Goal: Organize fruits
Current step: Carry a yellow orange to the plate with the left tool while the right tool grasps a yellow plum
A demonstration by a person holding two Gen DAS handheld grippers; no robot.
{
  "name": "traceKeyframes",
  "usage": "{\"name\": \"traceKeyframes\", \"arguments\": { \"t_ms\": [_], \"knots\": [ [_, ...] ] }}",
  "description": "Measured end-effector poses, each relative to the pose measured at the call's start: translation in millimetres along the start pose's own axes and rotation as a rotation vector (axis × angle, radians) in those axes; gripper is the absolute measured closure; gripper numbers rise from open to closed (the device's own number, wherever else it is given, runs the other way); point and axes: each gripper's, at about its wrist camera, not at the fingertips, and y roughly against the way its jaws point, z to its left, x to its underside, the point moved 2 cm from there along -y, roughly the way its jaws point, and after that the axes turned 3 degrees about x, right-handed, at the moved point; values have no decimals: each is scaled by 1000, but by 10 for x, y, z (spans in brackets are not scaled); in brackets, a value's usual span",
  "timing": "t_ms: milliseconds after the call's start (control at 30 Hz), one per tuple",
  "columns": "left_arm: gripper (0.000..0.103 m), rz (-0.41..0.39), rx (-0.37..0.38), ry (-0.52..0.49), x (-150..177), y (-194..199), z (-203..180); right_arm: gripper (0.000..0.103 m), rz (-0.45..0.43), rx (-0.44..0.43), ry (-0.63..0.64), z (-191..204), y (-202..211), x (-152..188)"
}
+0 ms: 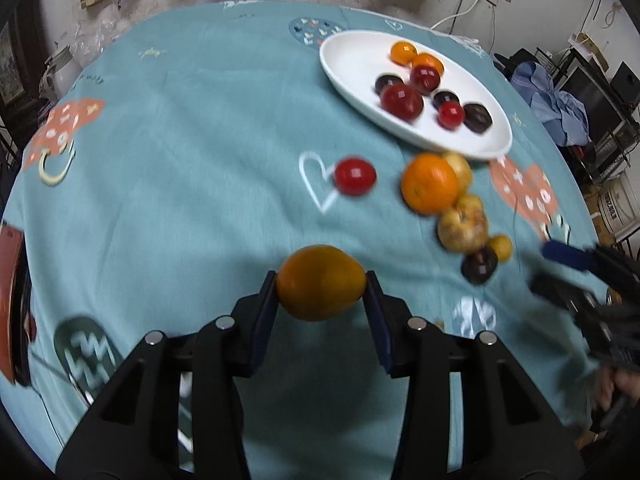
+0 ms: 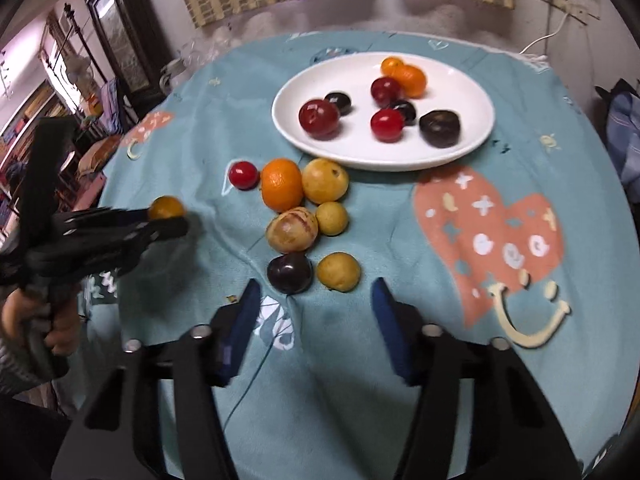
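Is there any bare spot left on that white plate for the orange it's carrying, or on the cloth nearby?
The white plate has bare room along its left rim, beside the big red plum; its middle and right are crowded. The cloth left of the red cherry tomato lies bare. The fruit cluster around the large orange is packed tight.

Two low claw-mounted views, perhaps converging, sharing plate (image 1: 348,80) (image 2: 288,128)

Orange fruit (image 1: 321,282) sits between the left tongs' (image 1: 321,285) dark-blue pads (image 1: 267,312). The cloth (image 2: 360,360) beyond both tongs is teal, printed with salmon hearts (image 2: 486,236) and white outlines. Ahead of the right tongs (image 2: 316,300) (black frame, blue pads): a dark-purple plum (image 2: 289,272), yellow fruits (image 2: 338,271), an orange mandarin (image 2: 281,184), a red tomato (image 2: 243,175). Farther off, a white plate (image 2: 460,80).
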Motion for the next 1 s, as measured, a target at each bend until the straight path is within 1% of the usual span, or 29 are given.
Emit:
{"name": "traceKeyframes", "arguments": {
  "t_ms": [100,200,333,433,500,533,600,633,867,1000],
  "knots": [
    [60,20,4,8,129,-6,-11,54,9,-30,-13,-8,-57,-24],
    [60,40,5,12,198,-36,-21,54,17,-20,18,25,-127,-47],
    [60,44,7,-1,209,-42,-76,56,21,4,-28,-122,-187,-70],
    [60,50,11,-10,202,-59,-102,58,29,20,-17,-175,-254,-93],
    [60,57,11,-13,198,-82,-113,60,41,12,-16,-170,-313,-105],
    [60,60,11,-17,196,-94,-123,61,43,9,-16,-163,-327,-103],
    [60,63,11,-23,191,-106,-131,70,46,1,-12,-134,-357,-109],
    [60,64,13,-25,195,-106,-133,72,53,-1,-5,-115,-381,-112],
    [58,58,13,-37,183,-151,-134,74,45,-10,-33,-135,-340,-64],
    [59,47,-13,-74,209,-166,-179,74,44,-20,-50,-156,-286,-3]
  ]
}}
